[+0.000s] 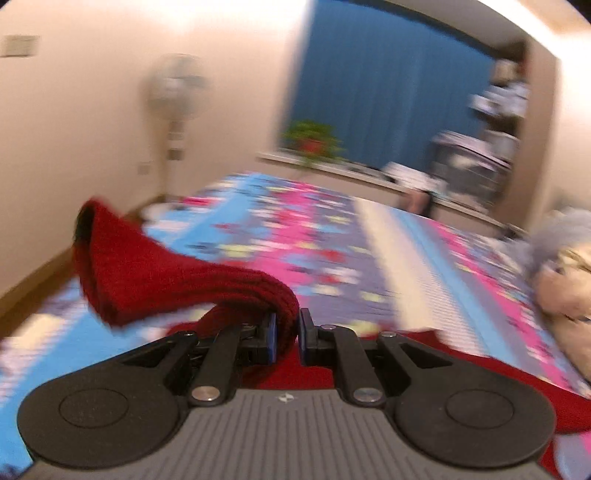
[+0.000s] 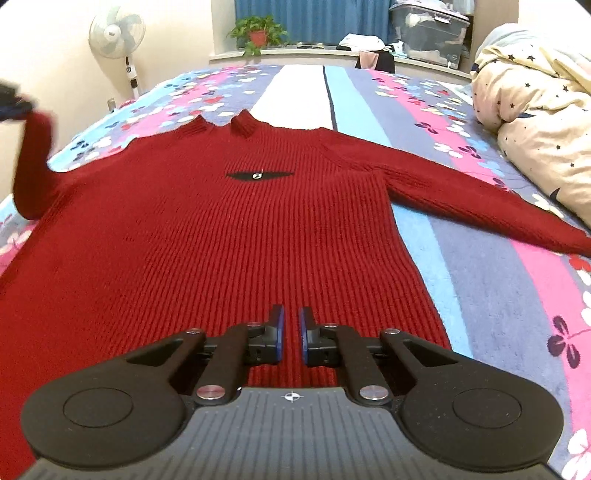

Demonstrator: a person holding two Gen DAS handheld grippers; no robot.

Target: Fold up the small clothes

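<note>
While the red sweater (image 2: 207, 229) lies spread face-up on the bed (image 2: 480, 280), collar toward the window sill, the fold has only just begun. The left tool (image 1: 287, 334) is clamped on the sleeve (image 1: 155, 280) at the sweater's left side, with the knit pinched between its blue pads (image 1: 272, 332) and the cuff end flopping free beyond it; from the right wrist view that sleeve (image 2: 33, 166) stands lifted off the bed beside the sweater's shoulder, blurred. The right tool (image 2: 291, 338) hovers low over the sweater's hem with its jaws drawn almost together; no cloth shows between them, though whether the tips nip the knit below I cannot tell. Judging from how things lie, nothing is folded yet: the body is flat and full length, the other sleeve (image 2: 480, 206) stretches out straight to the sweater's right, and the lifted sleeve has not been laid across the chest. Left to do would be bringing both sleeves in, then doubling the body from hem to collar. Around the sweater, a bundled star-print quilt (image 2: 532, 122) sits just beyond the outstretched sleeve's cuff and may crowd that side. Past the collar stand a pedestal fan (image 2: 117, 37), a potted plant (image 2: 257, 35), a plastic storage box (image 2: 428, 33) and blue curtains (image 1: 388, 99), all well clear of the sweater. A small black emblem (image 2: 258, 175) marks the chest.
</note>
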